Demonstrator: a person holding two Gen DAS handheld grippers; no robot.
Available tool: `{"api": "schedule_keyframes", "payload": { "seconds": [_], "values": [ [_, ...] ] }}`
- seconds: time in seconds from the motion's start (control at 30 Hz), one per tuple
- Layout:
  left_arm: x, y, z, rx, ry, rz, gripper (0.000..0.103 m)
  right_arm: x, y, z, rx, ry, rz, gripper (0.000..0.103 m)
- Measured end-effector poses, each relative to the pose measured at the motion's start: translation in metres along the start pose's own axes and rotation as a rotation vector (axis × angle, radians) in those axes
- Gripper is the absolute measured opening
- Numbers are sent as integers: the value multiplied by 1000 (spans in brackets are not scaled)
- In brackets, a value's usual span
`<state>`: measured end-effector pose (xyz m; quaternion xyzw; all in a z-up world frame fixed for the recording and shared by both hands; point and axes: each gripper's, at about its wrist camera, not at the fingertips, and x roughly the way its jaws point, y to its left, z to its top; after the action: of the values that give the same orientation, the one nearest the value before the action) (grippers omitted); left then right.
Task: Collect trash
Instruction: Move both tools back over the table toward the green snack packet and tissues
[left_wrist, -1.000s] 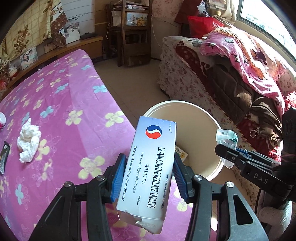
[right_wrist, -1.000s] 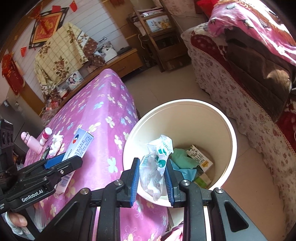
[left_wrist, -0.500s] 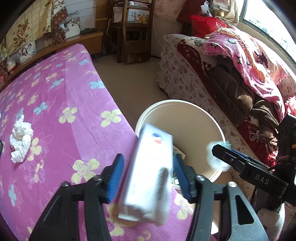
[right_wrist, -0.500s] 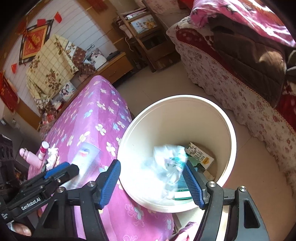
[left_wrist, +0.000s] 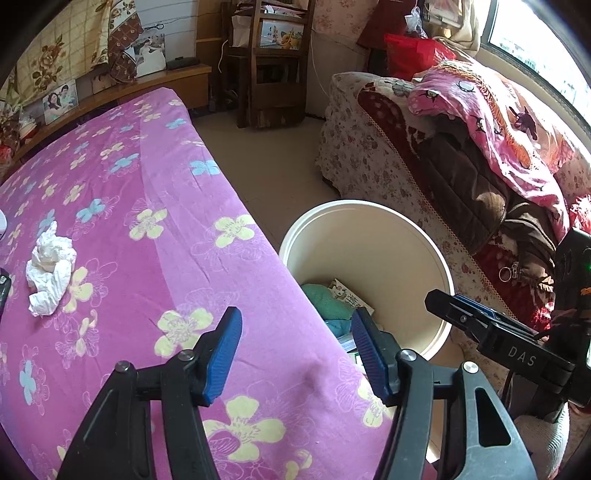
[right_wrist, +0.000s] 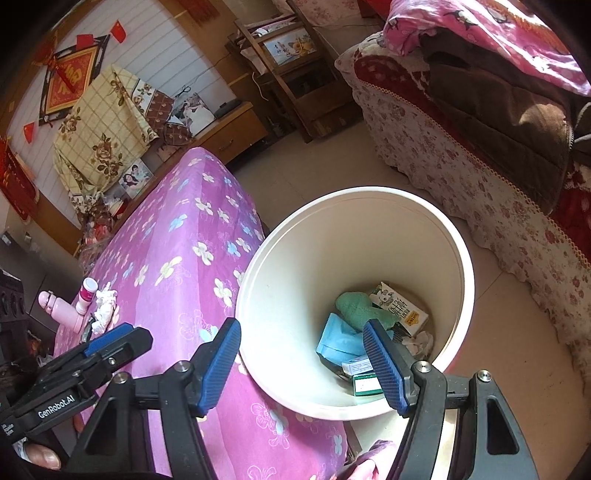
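empty left tongs (left_wrist: 295, 354) spread above bucket (left_wrist: 369, 206), tissue (left_wrist: 51, 273) nearby.

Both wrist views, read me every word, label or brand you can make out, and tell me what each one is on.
"DAS": on the side of the right gripper, left wrist view.
"GenRobot.AI": on the side of the left gripper, right wrist view.
Cartons in the white bucket: print too small to read.
Red wall hanging: gold character too blurred to read.
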<state>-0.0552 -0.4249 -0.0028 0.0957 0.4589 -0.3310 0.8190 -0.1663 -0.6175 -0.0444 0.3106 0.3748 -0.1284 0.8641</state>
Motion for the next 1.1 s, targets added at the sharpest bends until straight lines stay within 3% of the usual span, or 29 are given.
{"api": "schedule_keyframes", "payload": {
  "seconds": [0.5, 1.1],
  "values": [
    [-28, 31, -10, -25, -53, 76, 63, -16, 42, -10, -112, -20, -31, 73],
    [-79, 91, -32, -106, -125, 152, 63, -22, 129, -33, -243, -24, 27, 73]
  ]
}}
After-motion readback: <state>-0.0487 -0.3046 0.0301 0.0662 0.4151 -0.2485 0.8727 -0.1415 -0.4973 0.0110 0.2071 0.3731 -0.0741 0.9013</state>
